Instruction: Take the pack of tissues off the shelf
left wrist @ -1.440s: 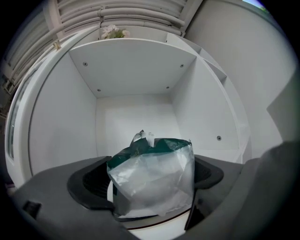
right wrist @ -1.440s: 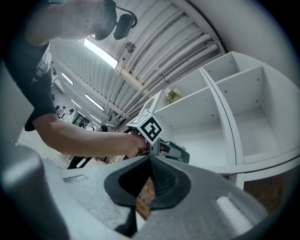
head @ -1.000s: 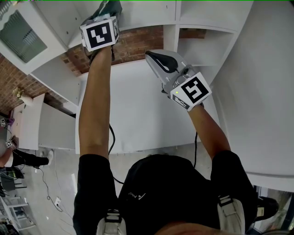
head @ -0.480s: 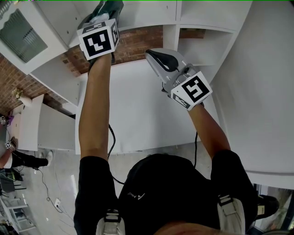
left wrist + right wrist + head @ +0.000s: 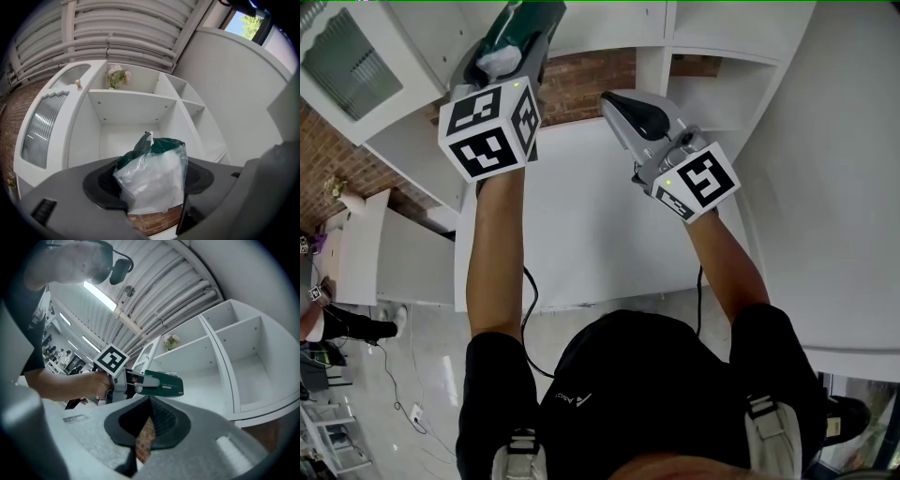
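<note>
Operator: Status, left gripper point(image 5: 523, 23)?

Tech: Jaws clamped on pack of tissues point(image 5: 152, 176), one pad each side. Jaws have just been closing w/ pack btwn them. Wrap is clear film w/ green top, crumpled at upper end.

Operator: Pack pos.?

Tech: Held in air in front of white shelf unit point(image 5: 136, 105), raised at end of person's left forearm point(image 5: 492, 244). In right gripper view, pack sits clear of shelf boards. Behind it in left gripper view: open middle compartment, flowers point(image 5: 116, 77) on top shelf, ribbed-glass door point(image 5: 40, 131) at left.

Operator: Status, right gripper point(image 5: 149, 404)?

Tech: Jaws together at tips, nothing btwn them. Gripper is held up beside the left one, well apart from pack, pointing toward shelf unit.

Operator: Ref. marks?

Tech: Left marker cube point(image 5: 490, 129) and right marker cube point(image 5: 698, 181) both face head camera. In head view, brick wall point(image 5: 581, 80) shows below upper shelf boards, btwn the two grippers.
</note>
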`<state>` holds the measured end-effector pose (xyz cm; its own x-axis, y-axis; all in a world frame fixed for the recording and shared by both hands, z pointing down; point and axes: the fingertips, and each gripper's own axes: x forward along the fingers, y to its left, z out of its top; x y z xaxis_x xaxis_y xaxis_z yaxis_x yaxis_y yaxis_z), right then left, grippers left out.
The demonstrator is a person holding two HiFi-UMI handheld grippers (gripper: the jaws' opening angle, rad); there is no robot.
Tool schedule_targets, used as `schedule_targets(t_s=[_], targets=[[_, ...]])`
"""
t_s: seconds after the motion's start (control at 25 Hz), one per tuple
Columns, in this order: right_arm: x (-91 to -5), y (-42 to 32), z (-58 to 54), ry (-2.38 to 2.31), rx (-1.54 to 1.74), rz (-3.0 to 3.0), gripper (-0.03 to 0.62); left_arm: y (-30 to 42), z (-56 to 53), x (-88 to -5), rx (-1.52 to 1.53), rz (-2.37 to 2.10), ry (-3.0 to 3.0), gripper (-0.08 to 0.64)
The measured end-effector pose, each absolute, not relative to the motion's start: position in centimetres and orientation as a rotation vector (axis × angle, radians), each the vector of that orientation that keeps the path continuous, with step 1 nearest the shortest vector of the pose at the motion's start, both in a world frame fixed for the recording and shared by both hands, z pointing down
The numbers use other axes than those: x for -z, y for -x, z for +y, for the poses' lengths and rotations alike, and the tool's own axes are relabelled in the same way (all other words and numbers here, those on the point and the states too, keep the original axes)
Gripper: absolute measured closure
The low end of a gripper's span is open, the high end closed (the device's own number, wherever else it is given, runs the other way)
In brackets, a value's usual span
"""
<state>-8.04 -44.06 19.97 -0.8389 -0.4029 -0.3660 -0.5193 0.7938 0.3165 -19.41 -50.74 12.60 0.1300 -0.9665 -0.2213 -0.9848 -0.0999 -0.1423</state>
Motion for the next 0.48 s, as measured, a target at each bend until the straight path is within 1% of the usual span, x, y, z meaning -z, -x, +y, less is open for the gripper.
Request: schedule_targets(t_s=[0.48], targets=[[-20.2, 8.7, -43.2, 0.711, -0.559, 2.687, 0.591, 18.8, -44.4, -16.3, -0.171, 1.844, 2.177, 0.249]])
